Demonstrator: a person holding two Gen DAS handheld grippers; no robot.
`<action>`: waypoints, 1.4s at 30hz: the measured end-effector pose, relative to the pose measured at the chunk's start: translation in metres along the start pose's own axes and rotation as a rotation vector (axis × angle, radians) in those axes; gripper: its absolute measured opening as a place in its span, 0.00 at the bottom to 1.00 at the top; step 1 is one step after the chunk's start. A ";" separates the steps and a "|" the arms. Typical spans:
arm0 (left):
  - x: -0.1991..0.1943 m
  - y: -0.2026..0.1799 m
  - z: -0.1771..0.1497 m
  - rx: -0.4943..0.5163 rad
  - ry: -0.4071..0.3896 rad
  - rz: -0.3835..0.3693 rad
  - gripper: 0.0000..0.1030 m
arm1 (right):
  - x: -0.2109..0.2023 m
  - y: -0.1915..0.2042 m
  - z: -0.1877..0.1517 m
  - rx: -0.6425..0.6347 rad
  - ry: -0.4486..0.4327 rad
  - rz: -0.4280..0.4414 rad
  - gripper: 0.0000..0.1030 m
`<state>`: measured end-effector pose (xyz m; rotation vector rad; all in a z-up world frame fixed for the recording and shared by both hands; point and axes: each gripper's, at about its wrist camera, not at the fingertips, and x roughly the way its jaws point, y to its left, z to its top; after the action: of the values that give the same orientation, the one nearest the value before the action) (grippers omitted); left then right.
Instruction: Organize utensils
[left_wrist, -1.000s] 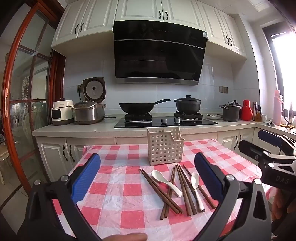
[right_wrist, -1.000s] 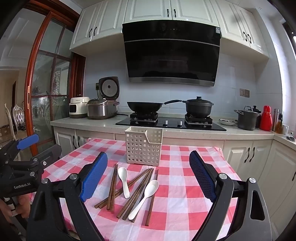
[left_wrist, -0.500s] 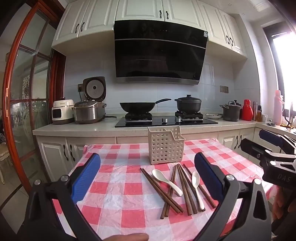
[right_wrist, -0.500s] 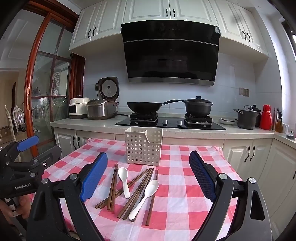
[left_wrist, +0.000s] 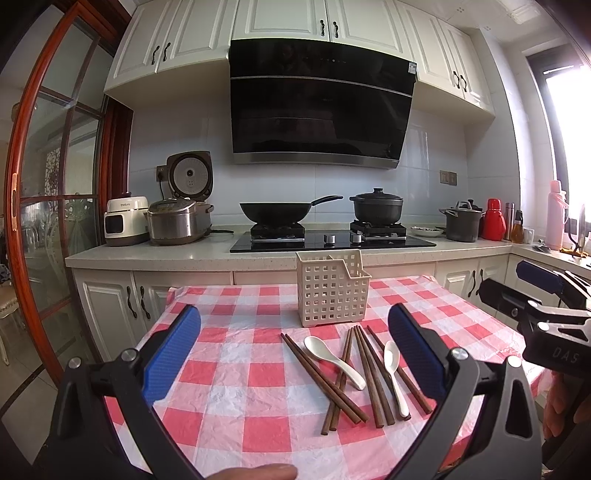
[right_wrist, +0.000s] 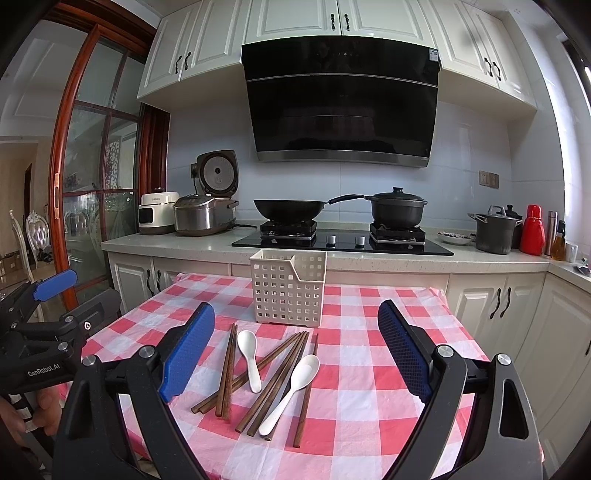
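I am holding the left gripper (left_wrist: 294, 350) and right gripper (right_wrist: 296, 349) spread wide, gripping nothing. The chopsticks (right_wrist: 258, 363) and two spoons (right_wrist: 249, 360) are lying loose between my fingers; the basket (right_wrist: 288, 291) beyond them is standing empty. I am judging nothing sorted yet.

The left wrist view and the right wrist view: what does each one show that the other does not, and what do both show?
Only the left wrist view shows the bright window, the pink bottle beside it, and the right gripper at its right edge.

Only the right wrist view shows the chair in the room behind the glass door and the left gripper at its left edge.

Both show the white basket standing on the checked tablecloth, with brown chopsticks and two white spoons lying in front of it, untouched. Both grippers are open.
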<state>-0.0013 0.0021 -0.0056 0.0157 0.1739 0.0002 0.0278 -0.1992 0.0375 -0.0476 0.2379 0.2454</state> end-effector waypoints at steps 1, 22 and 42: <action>0.000 0.000 0.000 0.000 0.000 0.001 0.96 | 0.001 0.000 0.000 0.001 0.001 -0.001 0.82; 0.000 0.002 0.000 -0.005 0.014 0.003 0.96 | 0.002 -0.001 -0.002 0.017 0.016 0.001 0.82; 0.000 0.001 0.001 -0.001 0.015 0.003 0.96 | 0.002 -0.002 -0.002 0.026 0.018 0.004 0.82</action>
<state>-0.0013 0.0029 -0.0046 0.0147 0.1884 0.0034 0.0300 -0.2005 0.0349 -0.0239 0.2587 0.2464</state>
